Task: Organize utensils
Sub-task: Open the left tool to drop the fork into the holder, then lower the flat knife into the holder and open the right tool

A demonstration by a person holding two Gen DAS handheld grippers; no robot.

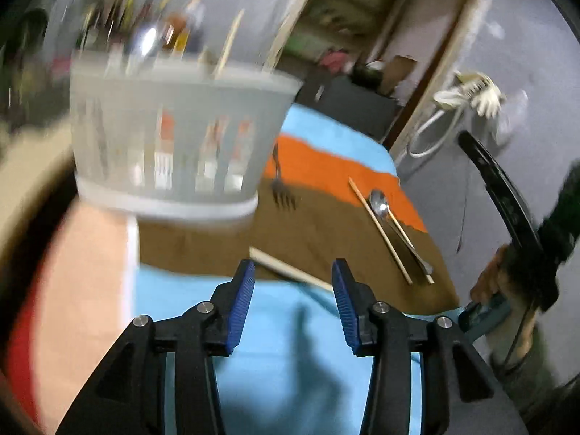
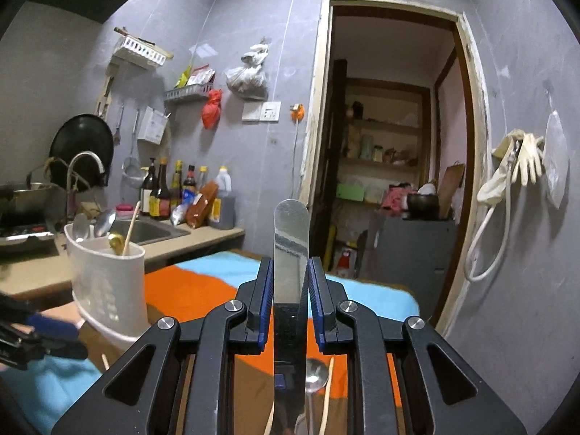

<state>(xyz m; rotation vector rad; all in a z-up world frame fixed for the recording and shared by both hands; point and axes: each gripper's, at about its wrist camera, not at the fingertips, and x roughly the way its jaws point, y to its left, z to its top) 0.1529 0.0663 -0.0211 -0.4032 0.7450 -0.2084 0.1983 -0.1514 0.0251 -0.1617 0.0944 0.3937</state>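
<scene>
A white slotted utensil holder (image 1: 170, 137) (image 2: 107, 282) stands on the striped cloth with spoons and a chopstick in it. My left gripper (image 1: 293, 282) is open and empty, just below and right of the holder. My right gripper (image 2: 290, 272) is shut on a steel table knife (image 2: 290, 239), blade pointing up, above the table. A fork (image 1: 282, 188), a spoon (image 1: 380, 204) (image 2: 315, 373) and chopsticks (image 1: 380, 232) lie on the cloth. One more chopstick (image 1: 290, 268) lies between the left fingers.
The table's blue, orange and brown cloth (image 1: 311, 166) ends at the right, near a grey wall and doorway (image 2: 391, 145). A counter with sink, bottles and stove (image 2: 174, 195) sits behind the holder. The right gripper's body (image 1: 507, 224) shows at the left view's right edge.
</scene>
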